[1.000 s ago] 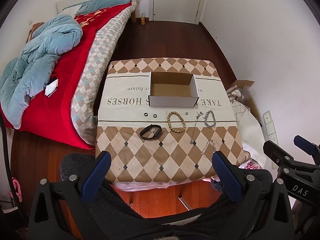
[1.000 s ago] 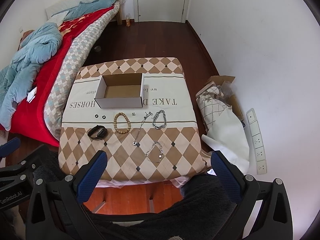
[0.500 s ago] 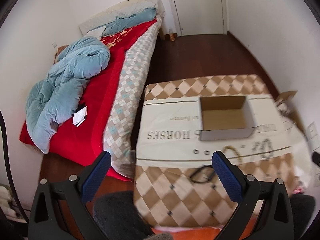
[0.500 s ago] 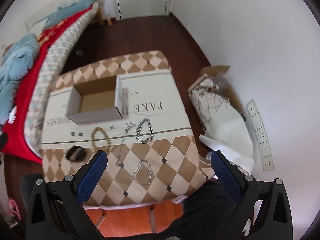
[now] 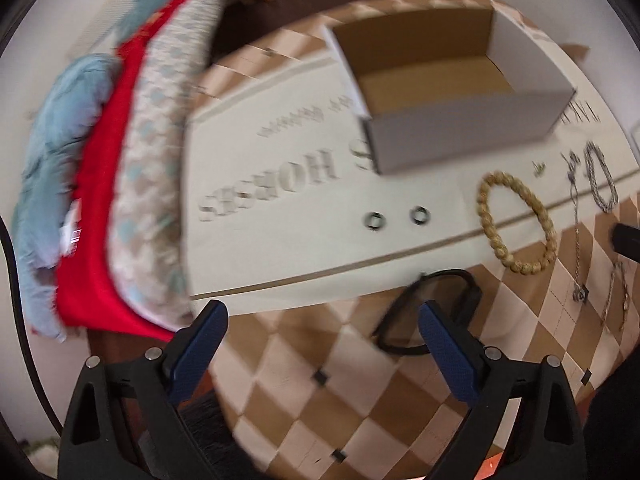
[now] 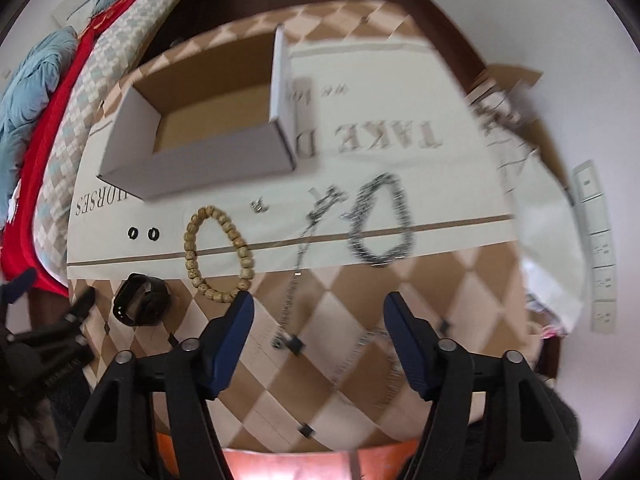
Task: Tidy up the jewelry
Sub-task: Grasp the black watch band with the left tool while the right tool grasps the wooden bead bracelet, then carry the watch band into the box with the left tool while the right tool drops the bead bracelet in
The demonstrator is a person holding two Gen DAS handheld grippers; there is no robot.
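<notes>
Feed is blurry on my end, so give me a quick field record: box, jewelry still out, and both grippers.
box: cardboard box, open top, nothing visible inside
table: checked cloth
wooden bead bracelet: on cloth, in front of box
black band: on cloth, by left gripper's finger
two small rings: side by side, near box
silver chain bracelet: on cloth, right of box
thin chain: on cloth, between right gripper's fingers in view
left gripper: jaws have just been closing, holding nothing
right gripper: jaws have just been closing, holding nothing

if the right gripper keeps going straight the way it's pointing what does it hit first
Probably the thin chain necklace lying on the checked tablecloth. The right gripper, whose jaws have just been closing with nothing between them, frames the chain's pendant end. A second blurred chain lies close by, and depth is unclear.
</notes>
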